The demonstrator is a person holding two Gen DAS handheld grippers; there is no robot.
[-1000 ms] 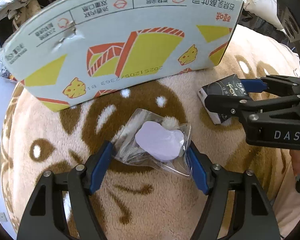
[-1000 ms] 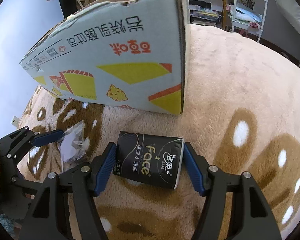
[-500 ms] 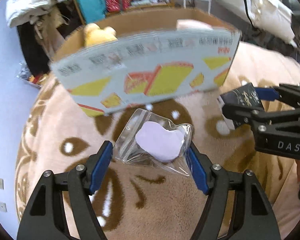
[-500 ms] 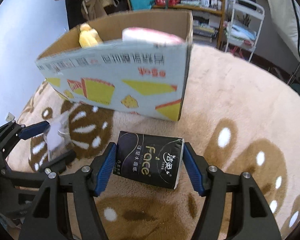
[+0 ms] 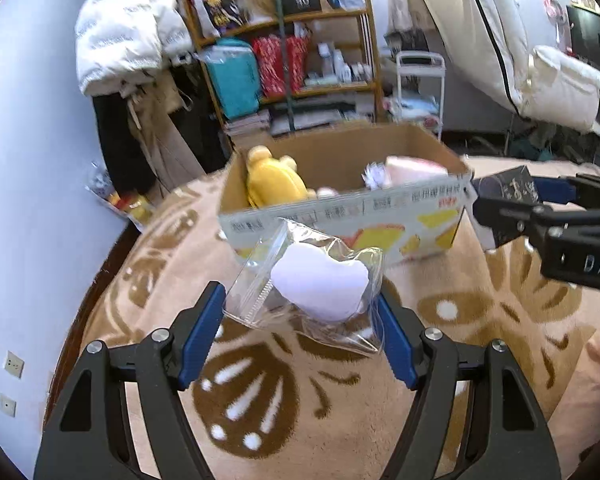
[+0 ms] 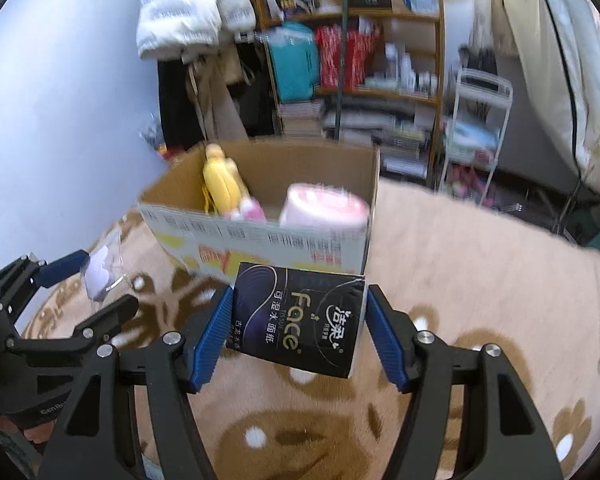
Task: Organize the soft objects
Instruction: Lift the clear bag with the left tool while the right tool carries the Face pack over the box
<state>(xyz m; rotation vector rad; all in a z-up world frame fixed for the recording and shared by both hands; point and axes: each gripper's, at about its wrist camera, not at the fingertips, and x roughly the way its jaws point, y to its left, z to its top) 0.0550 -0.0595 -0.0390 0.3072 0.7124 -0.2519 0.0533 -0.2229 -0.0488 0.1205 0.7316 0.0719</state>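
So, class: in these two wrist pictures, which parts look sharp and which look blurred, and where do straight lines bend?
Left wrist view: the plastic bag in the left hand-held gripper is crisp, the cardboard box print smeared, shelves soft. Right wrist view: the tissue pack lettering is readable, the box's contents and shelf blurred. In both, fisheye curves the edges, with dark corners.

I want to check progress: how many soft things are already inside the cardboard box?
3 visible: a yellow plush toy at the left, a small pink-and-white toy next to it, and a pink roll at the right of the cardboard box. Its front wall may hide more.
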